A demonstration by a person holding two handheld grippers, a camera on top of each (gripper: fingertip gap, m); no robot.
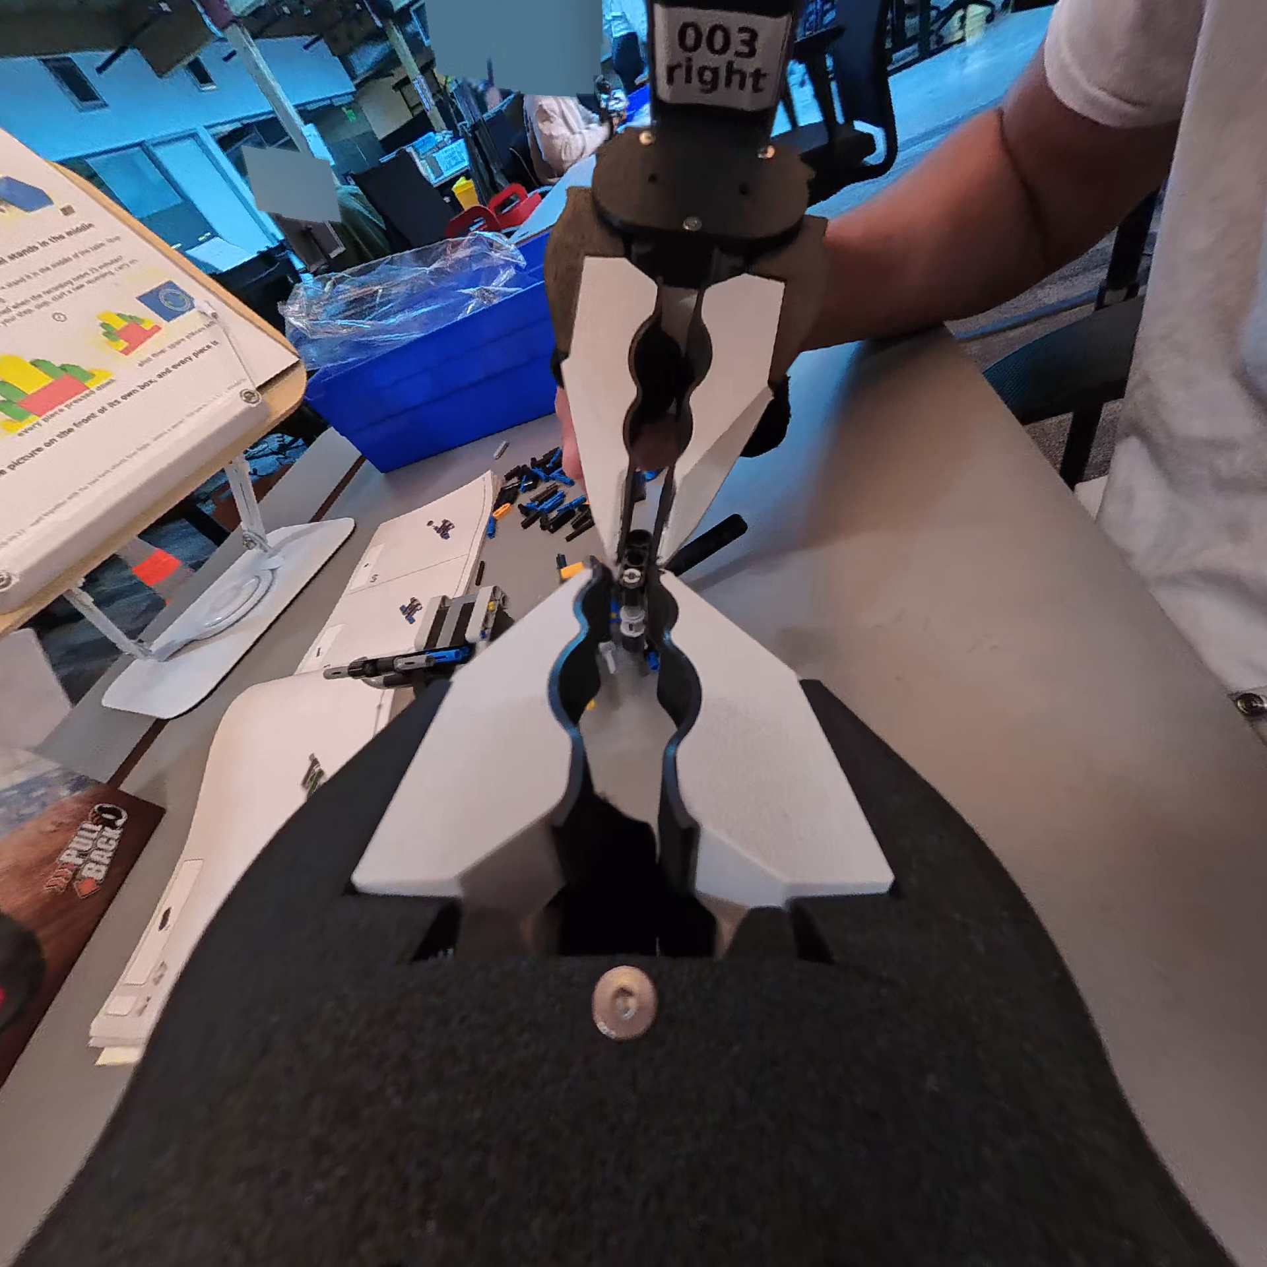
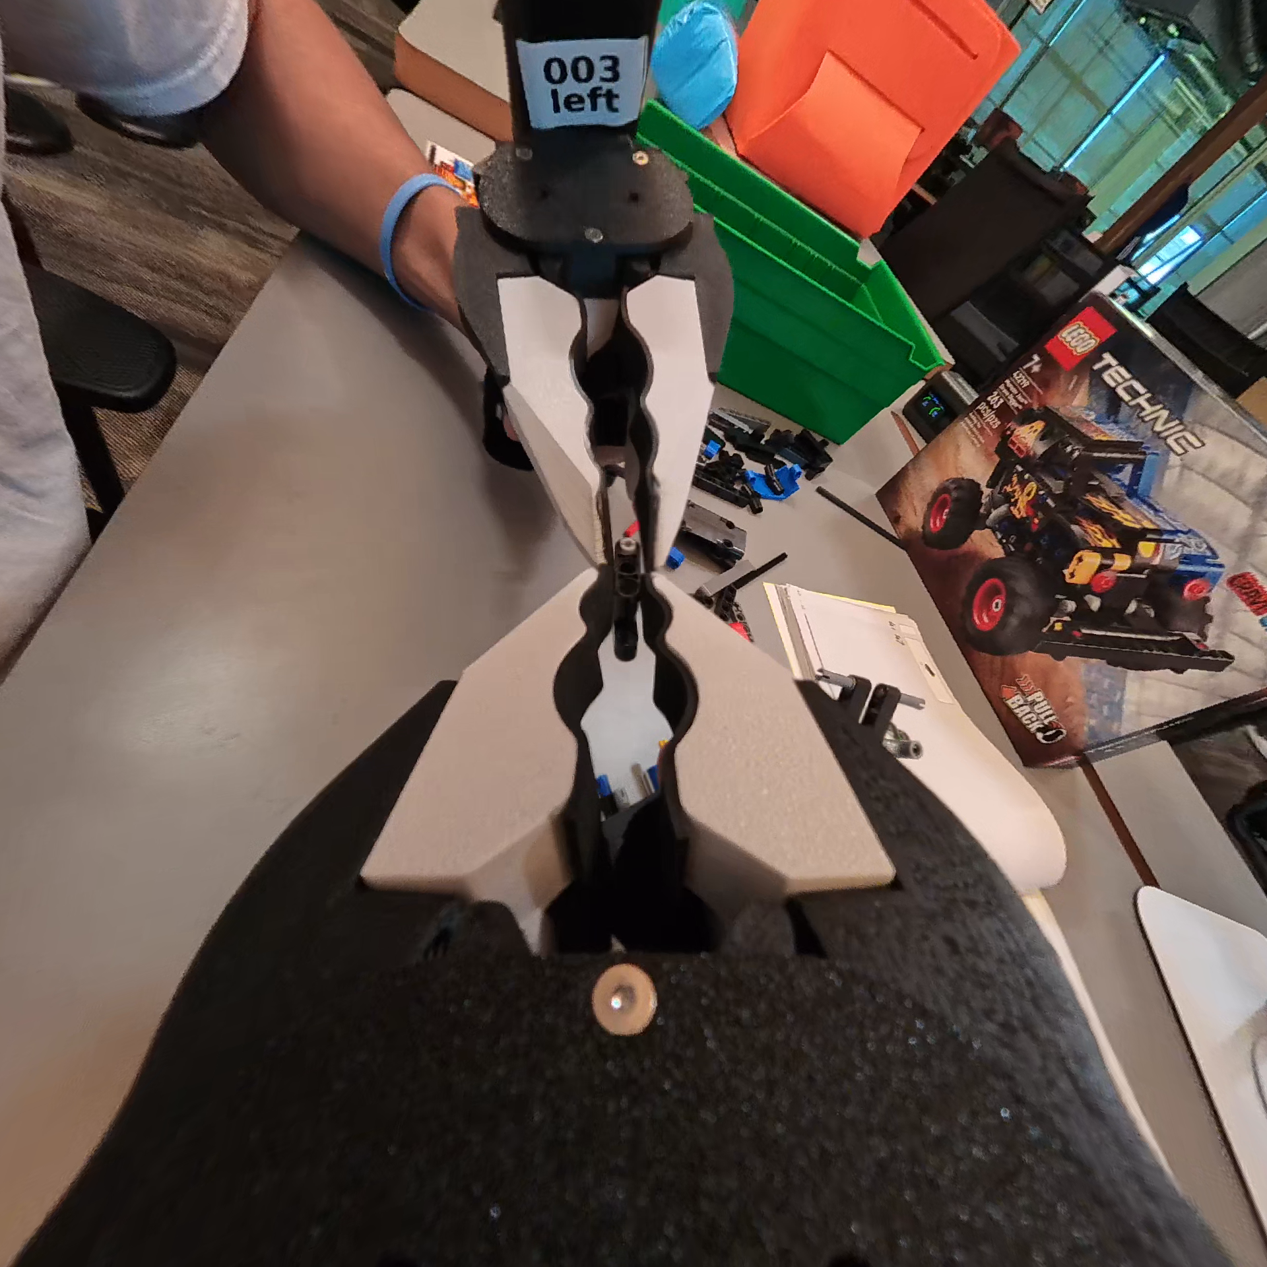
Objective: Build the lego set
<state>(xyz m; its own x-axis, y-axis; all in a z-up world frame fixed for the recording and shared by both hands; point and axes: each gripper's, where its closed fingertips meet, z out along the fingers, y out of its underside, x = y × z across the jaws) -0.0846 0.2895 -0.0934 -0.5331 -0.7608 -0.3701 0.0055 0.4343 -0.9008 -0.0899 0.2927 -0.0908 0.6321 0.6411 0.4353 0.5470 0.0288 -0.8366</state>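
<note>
A small black Technic beam assembly [image 1: 632,617] with blue pins and a grey bush is held above the grey table [image 1: 925,617]. My left gripper [image 1: 631,574] is shut on its near part. My right gripper [image 1: 641,543] comes down from the top, tip to tip with the left, and is shut on the assembly's far end. In the right wrist view the same black beam [image 2: 626,603] sits between the fingers of my right gripper [image 2: 625,577], and my left gripper [image 2: 625,543] pinches its far tip. How the parts join is hidden by the fingers.
An instruction page on a stand [image 1: 103,356], a blue bin [image 1: 439,370], loose black and blue pins [image 1: 548,497], an open booklet [image 1: 425,548] and a grey-black sub-assembly [image 1: 459,631] lie to the left. A green bin [image 2: 788,308], more parts [image 2: 754,466] and the set's box [image 2: 1097,548] show in the right wrist view.
</note>
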